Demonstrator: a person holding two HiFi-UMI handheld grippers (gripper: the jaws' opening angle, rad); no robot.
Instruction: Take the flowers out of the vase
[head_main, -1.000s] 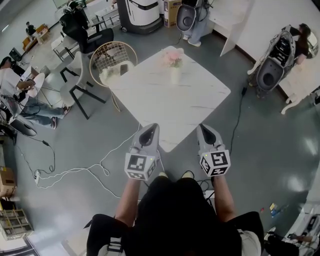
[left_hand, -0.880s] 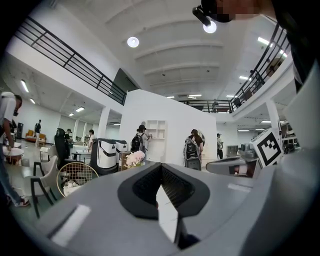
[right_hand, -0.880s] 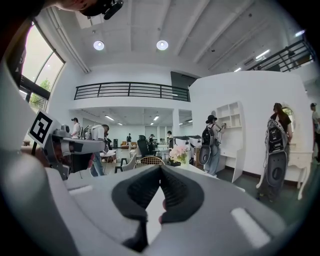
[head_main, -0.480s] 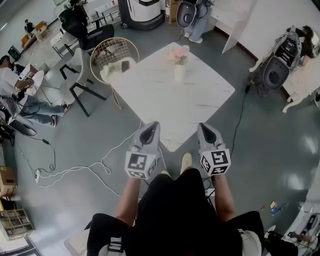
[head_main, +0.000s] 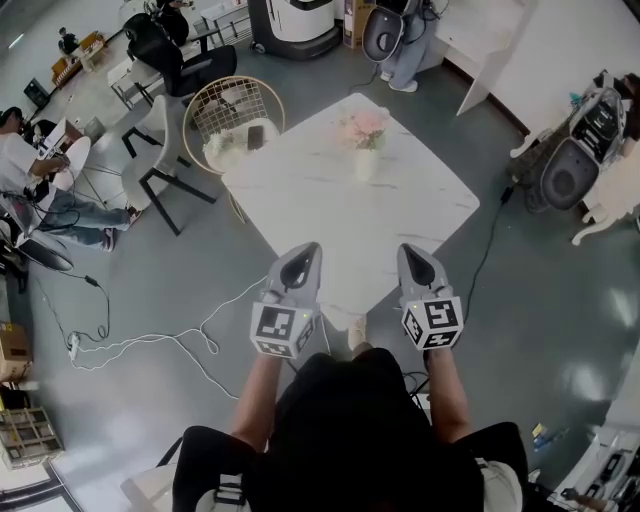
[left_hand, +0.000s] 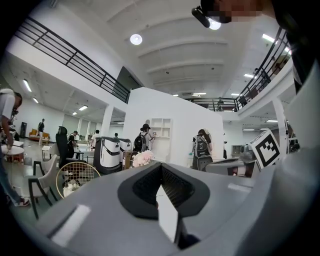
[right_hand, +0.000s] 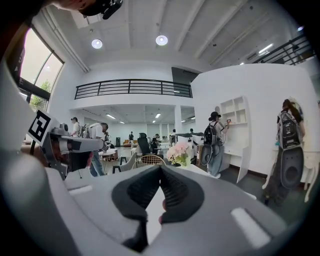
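Now, flowers (head_main: 365, 126): a small pink bunch with some green, standing in the vase, not yet taken out.
Vase (head_main: 366, 163): white and upright, on the far half of the table, near its far corner.
Table (head_main: 300, 200): a white square top with faint grey veins; from the head view I see it corner-first.
Left gripper (head_main: 310, 247): the jaws are together and hold nothing (in the left gripper view the two dark pads meet at the tip). It points over the near corner of the table, well apart from the vase.
Right gripper (head_main: 405, 249): its jaws are together too, and empty. It is beside the left one, on the other side of the near corner. In the right gripper view the flowers show just above its tips.
Marker cubes (head_main: 278, 330): one at the rear of each gripper, close to the person's hands.
Shoe (head_main: 355, 333): light-coloured, on the floor between the two grippers, just beside the table's near corner.
Wire chair (head_main: 232, 110): round, gold-coloured, with a white cushion inside, just beside the table's left corner.
Grey chair (head_main: 160, 160): farther left, on black legs.
Cable (head_main: 150, 345): white, lying in loops on the floor to my left.
Floor (head_main: 540, 300): grey and a little shiny.
People: one sits at the left edge (head_main: 30, 150), another stands beyond the table (head_main: 405, 60).
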